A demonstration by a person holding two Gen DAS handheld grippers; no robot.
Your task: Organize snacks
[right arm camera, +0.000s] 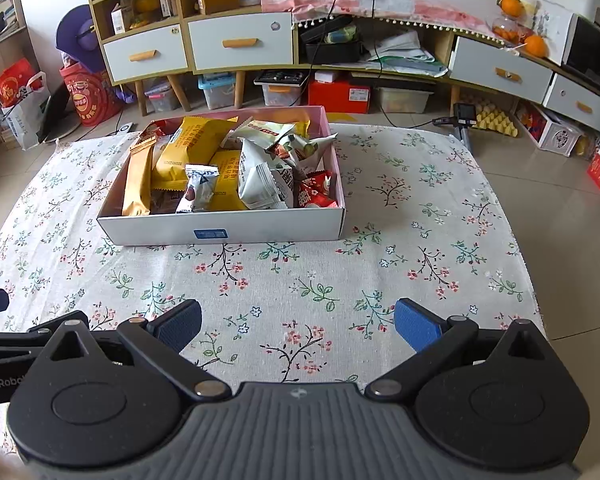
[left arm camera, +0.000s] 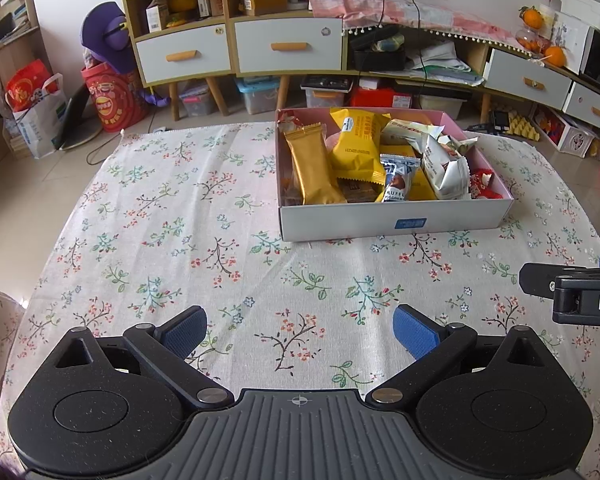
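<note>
While the snacks (right arm camera: pixel 236 164) lay heaped in the box (right arm camera: pixel 224 234) on the flowery cloth (right arm camera: pixel 300 280), the left gripper (left arm camera: pixel 300 334) and right gripper (right arm camera: pixel 298 326) both hung wide apart and held nothing, well back from it. One packet (right arm camera: pixel 198 188) leaned on the pile, so a bump could knock it out.

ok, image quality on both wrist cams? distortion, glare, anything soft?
Left wrist view: strong fisheye bowing of the cabinet and tablecloth edges, dark corner vignette, snack box sharp, even daylight, no harsh shadows. Right wrist view: same barrel warp, mild sheen on the floor tiles, wrappers in the box legible, a blurred fingertip at the left edge.
</note>
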